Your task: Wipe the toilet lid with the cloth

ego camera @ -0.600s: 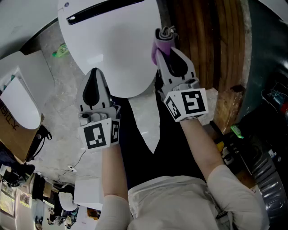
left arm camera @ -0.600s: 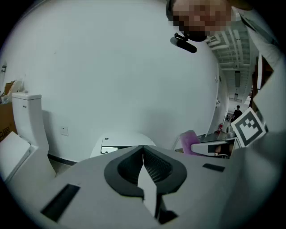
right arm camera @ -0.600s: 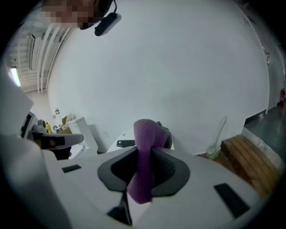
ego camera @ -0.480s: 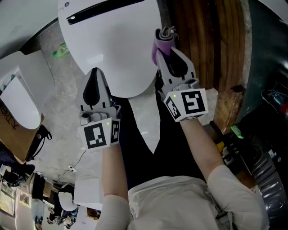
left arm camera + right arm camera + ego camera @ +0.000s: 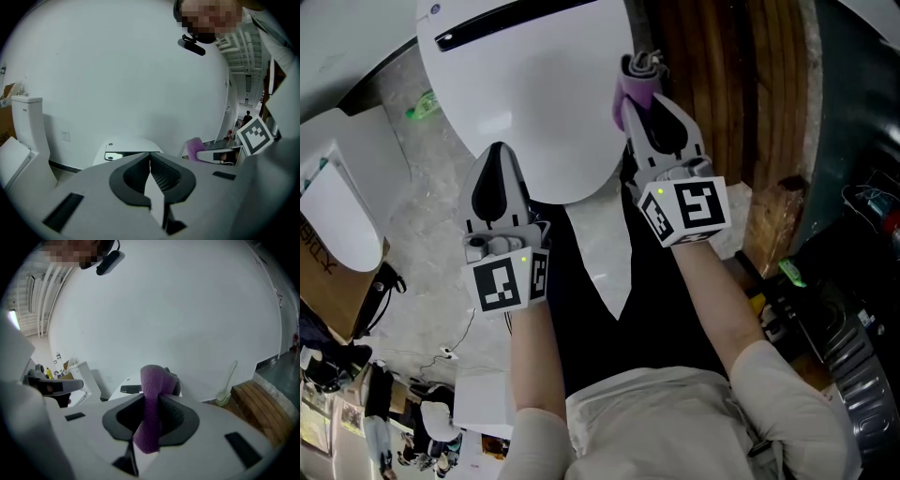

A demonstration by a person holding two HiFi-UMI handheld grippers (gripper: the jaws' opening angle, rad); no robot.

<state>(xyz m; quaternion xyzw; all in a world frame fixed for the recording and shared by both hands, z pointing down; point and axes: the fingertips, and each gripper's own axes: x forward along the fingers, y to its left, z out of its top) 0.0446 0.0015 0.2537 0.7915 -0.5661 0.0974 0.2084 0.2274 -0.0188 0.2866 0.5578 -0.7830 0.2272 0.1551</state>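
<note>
Lengthwise, the cloth (image 5: 153,380) juts forward from the right claw (image 5: 151,403).

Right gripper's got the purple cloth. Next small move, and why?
Probably slide the right gripper leftward so the purple fleecy cloth drags across the white oval toilet lid. Its jaws are shut on the cloth, which sits at the lid's right edge; the broad lid surface lies to its left. The left gripper is shut, empty.
</note>
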